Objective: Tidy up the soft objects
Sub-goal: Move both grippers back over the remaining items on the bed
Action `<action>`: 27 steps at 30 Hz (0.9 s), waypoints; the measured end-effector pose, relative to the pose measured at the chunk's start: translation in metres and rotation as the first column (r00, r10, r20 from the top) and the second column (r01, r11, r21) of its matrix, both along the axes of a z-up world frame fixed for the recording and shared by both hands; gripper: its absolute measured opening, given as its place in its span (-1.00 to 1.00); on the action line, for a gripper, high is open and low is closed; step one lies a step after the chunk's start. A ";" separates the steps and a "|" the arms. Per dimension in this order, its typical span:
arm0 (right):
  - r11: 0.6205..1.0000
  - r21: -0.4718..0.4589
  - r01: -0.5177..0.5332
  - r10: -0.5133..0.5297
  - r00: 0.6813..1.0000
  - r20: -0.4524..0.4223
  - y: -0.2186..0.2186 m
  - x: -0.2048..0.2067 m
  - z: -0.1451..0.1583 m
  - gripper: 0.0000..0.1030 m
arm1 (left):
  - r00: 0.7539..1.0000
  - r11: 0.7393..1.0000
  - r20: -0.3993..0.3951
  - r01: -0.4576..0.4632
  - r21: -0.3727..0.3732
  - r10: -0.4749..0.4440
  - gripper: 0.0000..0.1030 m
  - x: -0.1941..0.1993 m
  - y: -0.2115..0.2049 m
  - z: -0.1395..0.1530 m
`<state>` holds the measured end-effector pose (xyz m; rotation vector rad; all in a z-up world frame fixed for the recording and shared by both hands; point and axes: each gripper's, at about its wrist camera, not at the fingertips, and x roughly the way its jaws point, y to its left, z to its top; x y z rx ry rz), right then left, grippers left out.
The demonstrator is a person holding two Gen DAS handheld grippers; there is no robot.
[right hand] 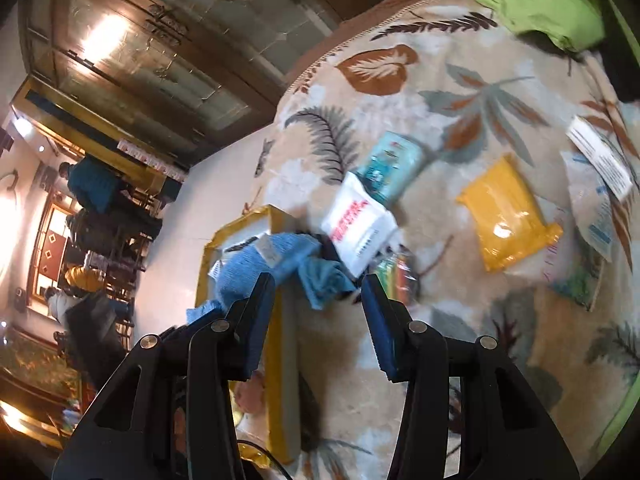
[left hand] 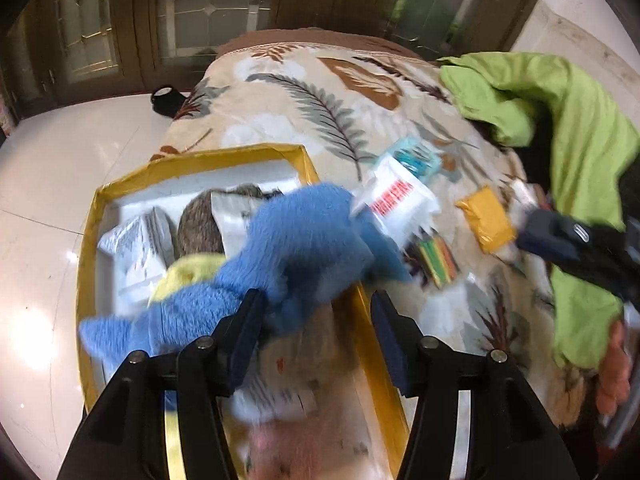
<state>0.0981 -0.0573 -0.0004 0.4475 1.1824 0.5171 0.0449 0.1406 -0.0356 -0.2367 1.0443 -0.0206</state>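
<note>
From your left wrist camera, your left gripper (left hand: 316, 312) stands with its jaws apart; no pad presses on anything, though the blue plush toy (left hand: 288, 256) lies just past the left finger, draped over the near right wall of the yellow-rimmed box (left hand: 90, 248). Whether the finger touches the fur is lost in blur. The box sits at the bed's edge on the leaf-print blanket (left hand: 320, 92). Inside it you have a white liner, silvery plastic packets (left hand: 132, 244), a grey-brown furry thing (left hand: 200, 224) and a yellow soft piece (left hand: 188, 272) under the plush. On the blanket beside the box lie a white pouch (left hand: 400, 204) with red lettering too smeared to read, a teal packet (left hand: 418, 160) behind it, a striped multicolour pack (left hand: 434, 260), and a yellow packet (left hand: 486, 220). A lime-green cloth (left hand: 560, 120) is heaped at the right, where your right gripper (left hand: 560, 236) shows as a dark blur.

From your right wrist camera, your right gripper (right hand: 318, 292) also has its jaws parted, with nothing between them. The blue plush toy (right hand: 256, 268) hangs across the yellow-rimmed box (right hand: 280, 360) just ahead of the left finger. The white pouch (right hand: 358, 228) overlaps the teal packet (right hand: 390, 164); its red print stays unreadable. The yellow packet (right hand: 508, 220) lies apart to the right, and a white printed leaflet (right hand: 600, 160) beyond it carries text too small to make out.
</note>
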 end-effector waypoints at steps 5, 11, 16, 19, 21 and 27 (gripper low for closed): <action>1.000 -0.005 -0.014 0.014 1.000 -0.008 -0.006 0.004 -0.004 -0.13 | 0.986 0.987 0.033 -0.163 -0.010 0.163 0.08 0.016 0.033 0.005; 0.999 -0.046 -0.011 0.009 0.999 -0.047 -0.008 0.011 -0.023 -0.13 | 0.980 0.974 0.014 -0.197 -0.111 0.200 0.08 0.008 0.038 0.015; 0.989 -0.145 -0.036 0.020 0.994 -0.107 0.002 0.023 -0.049 -0.13 | 0.997 0.960 0.013 -0.074 -0.269 0.080 0.15 0.010 0.003 0.027; 0.979 -0.200 -0.052 0.028 0.992 -0.120 0.010 0.026 -0.057 0.06 | 0.999 0.947 -0.017 -0.043 -0.317 0.040 0.16 0.021 -0.017 0.028; 0.973 -0.226 -0.055 0.030 0.993 -0.113 0.014 0.027 -0.061 0.08 | 0.998 0.943 -0.055 -0.059 -0.326 0.044 0.16 0.031 -0.027 0.024; 0.963 -0.263 -0.063 0.035 0.993 -0.110 0.016 0.030 -0.070 0.08 | 0.983 0.908 -0.163 -0.139 -0.395 0.080 0.16 0.050 -0.037 0.004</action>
